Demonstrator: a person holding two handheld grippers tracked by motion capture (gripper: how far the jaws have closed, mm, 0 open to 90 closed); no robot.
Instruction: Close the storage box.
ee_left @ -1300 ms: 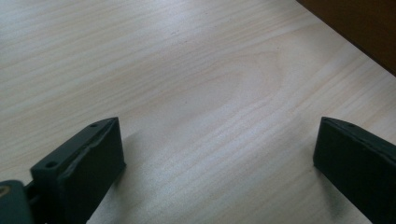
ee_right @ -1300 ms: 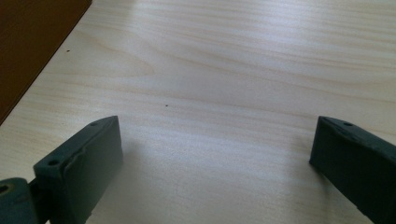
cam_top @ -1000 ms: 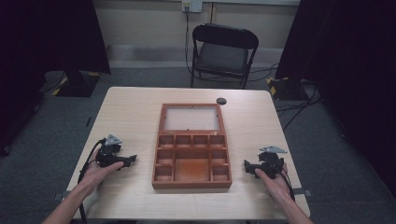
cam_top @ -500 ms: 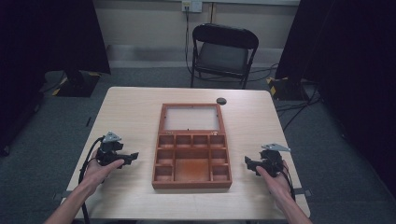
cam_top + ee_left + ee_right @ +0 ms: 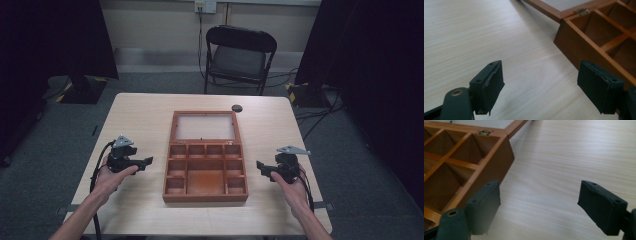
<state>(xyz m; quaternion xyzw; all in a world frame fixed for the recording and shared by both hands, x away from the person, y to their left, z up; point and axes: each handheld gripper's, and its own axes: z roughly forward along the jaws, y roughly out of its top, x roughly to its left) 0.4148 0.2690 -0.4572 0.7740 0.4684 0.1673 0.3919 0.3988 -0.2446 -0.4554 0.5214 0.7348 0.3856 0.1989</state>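
An open wooden box (image 5: 206, 170) with several empty compartments lies in the middle of the table, its lid (image 5: 205, 127) folded flat behind it. My left gripper (image 5: 146, 163) hovers left of the box, pointing at its left wall (image 5: 584, 47). Its jaws stand open over bare tabletop and have just been closing a little, with nothing between them (image 5: 540, 82). My right gripper (image 5: 260, 166) hovers right of the box, facing its right wall (image 5: 486, 162). It is open too, has likewise been closing a little, and holds nothing (image 5: 539, 202).
A small black round thing (image 5: 236, 108) lies on the light wooden table (image 5: 140, 120) behind the lid's right corner. A black folding chair (image 5: 240, 55) stands beyond the far edge. Brass hinges (image 5: 581, 11) join lid and box.
Both hands have lifted their grippers slightly off the table. The jaws of each have narrowed a little. The box has not moved.
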